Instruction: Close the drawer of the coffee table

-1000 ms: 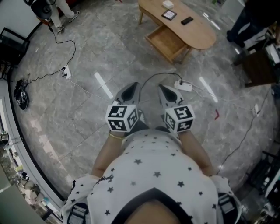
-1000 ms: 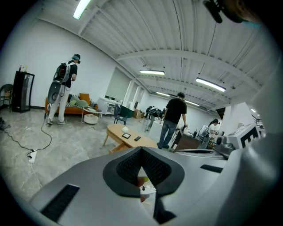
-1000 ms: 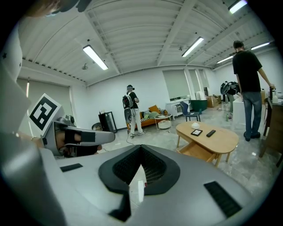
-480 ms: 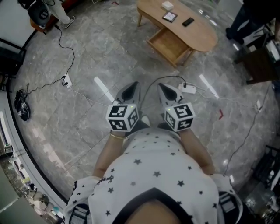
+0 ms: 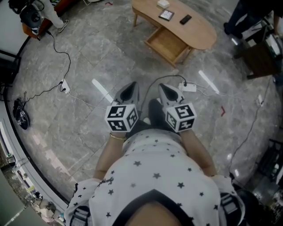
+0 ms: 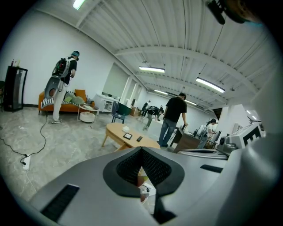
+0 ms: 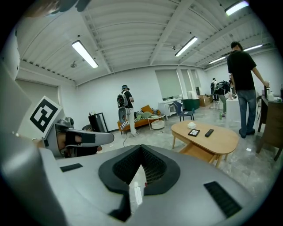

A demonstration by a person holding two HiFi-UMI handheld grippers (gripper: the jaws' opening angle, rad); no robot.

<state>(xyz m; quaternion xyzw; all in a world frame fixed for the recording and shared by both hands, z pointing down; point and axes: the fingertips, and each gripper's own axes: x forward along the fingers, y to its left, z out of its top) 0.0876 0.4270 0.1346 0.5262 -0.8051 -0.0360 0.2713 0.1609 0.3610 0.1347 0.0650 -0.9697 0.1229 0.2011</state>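
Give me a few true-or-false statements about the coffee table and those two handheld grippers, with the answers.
1. The drawer of the coffee table stands open. True.
2. The left gripper holds the remote. False: its jaws are together on nothing, and the remote lies on the tabletop.
3. Both grippers are over the floor, well short of the table. True.
4. The right gripper has its jaws wide apart. False: they are together.
5. The tabletop is bare. False: the remote, a dark framed slab and a small white box lie on it.
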